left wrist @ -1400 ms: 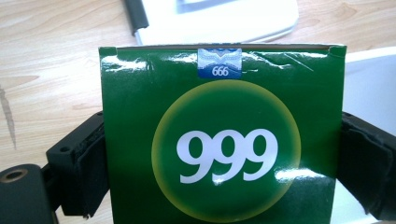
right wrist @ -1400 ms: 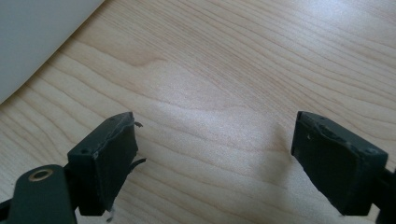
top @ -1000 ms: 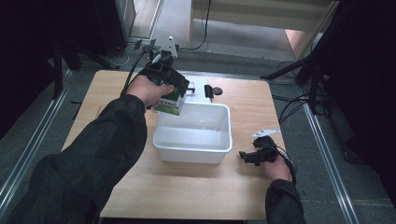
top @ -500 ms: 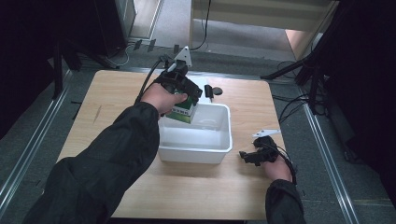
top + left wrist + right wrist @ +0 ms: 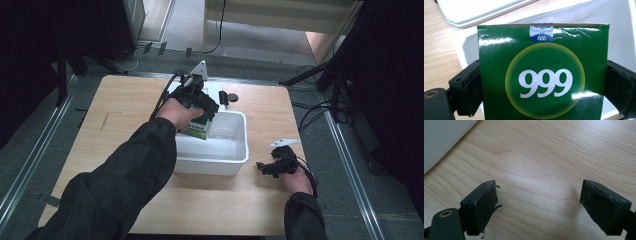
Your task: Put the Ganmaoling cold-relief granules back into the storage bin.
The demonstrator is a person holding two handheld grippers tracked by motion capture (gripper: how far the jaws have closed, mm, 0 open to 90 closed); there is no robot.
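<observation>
Left gripper (image 5: pixel 202 107): held above the near-left corner of the white rectangular plastic tub (image 5: pixel 235 162), as seen in the high view. Its two black jaws are pressed against the opposite side faces of a glossy green cardboard box (image 5: pixel 543 75), pinching it firmly. In the left gripper view (image 5: pixel 541 92) the box fills the gap between the jaws from one pad to the other. The box face turned to that camera carries a yellow-ringed green circle with "999" in white, and a small blue and white seal marked "666" at the upper edge.

Position of the box: hanging from the left gripper, over the inner left part of the tub, with the white tub wall visible beyond and below it. In the high view the green and white box (image 5: pixel 196 127) sits just under the hand and overlaps the tub's left rim. Whether it touches the tub floor cannot be told.

Beyond the left gripper, a flat white lid (image 5: pixel 481 11) lies on the light wooden table (image 5: pixel 120 115).

Right gripper (image 5: pixel 272 167): low at the table, well to the right of the tub and apart from it. In the right gripper view (image 5: pixel 539 202) its jaws stand spread wide with bare wood grain between them.
</observation>
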